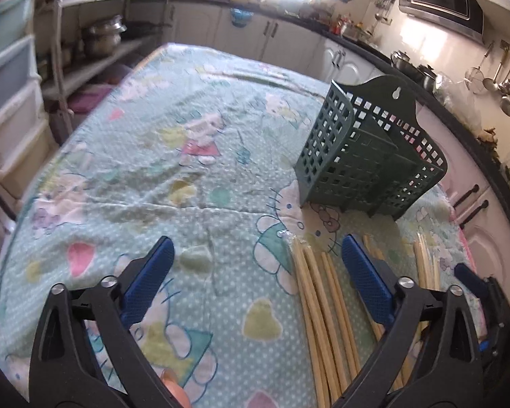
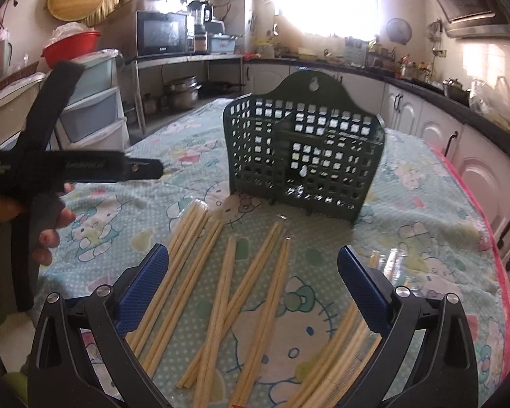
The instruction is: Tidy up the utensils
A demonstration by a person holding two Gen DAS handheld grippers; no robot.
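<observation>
The right tool is hovering wide open directly over the chopsticks lying lengthwise ahead on the tabletop, pointing toward the green holder beyond, while the left tool, also wide, is sitting beside them.

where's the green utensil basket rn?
The green utensil basket stands upright on the Hello Kitty tablecloth, just beyond the scattered chopsticks, centre of right-wrist view.

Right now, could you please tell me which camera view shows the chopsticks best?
The right wrist view: the chopsticks lie fanned out across the tablecloth, mostly unobstructed. The left wrist view catches only some at its lower right, partly hidden.
</observation>
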